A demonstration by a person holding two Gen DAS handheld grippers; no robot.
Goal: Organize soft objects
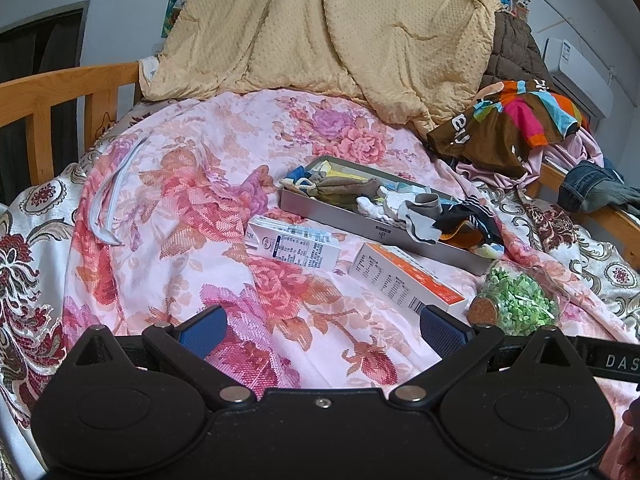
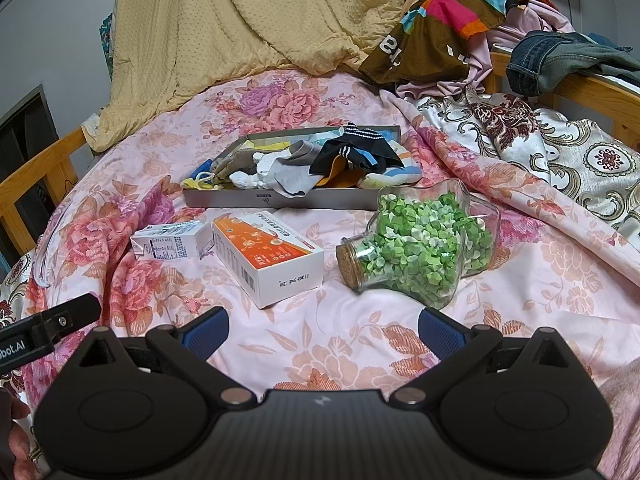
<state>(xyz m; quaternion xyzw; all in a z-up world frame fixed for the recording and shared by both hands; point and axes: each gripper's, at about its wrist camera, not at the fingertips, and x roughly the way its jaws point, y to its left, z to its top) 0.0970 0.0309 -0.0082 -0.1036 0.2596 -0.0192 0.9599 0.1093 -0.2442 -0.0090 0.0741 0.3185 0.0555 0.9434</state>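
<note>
A flat grey box lies on the pink floral bedspread, full of socks and small cloths. Some spill over its near rim. My left gripper is open and empty, low over the bedspread in front of the box. My right gripper is open and empty, just short of the orange-and-white carton and the glass jar of green paper stars. The left gripper's side shows at the left edge of the right wrist view.
A small white milk carton lies beside the orange carton. The jar lies on its side. A beige quilt is heaped behind. Colourful clothes and jeans lie at the right. Wooden bed rails border the bed.
</note>
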